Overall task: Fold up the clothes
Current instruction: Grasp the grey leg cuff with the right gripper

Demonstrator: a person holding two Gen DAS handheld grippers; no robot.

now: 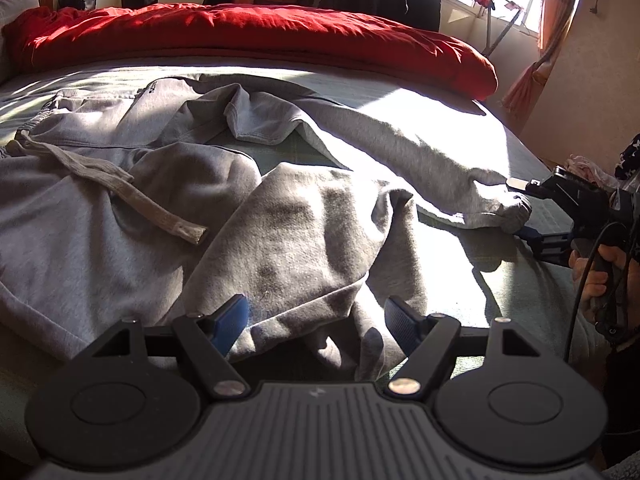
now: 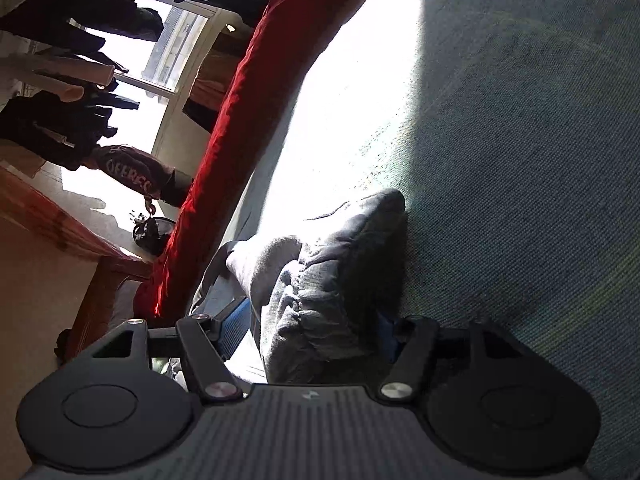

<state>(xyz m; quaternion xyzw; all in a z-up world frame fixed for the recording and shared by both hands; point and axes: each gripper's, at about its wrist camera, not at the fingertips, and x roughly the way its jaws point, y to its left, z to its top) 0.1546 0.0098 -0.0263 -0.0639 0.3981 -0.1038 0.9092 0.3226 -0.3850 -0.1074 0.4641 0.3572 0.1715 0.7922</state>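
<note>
Grey sweatpants [image 1: 240, 200], red duvet [image 1: 256, 36], pale green bedsheet [image 1: 520, 160], blue pads [image 1: 230, 320]
</note>
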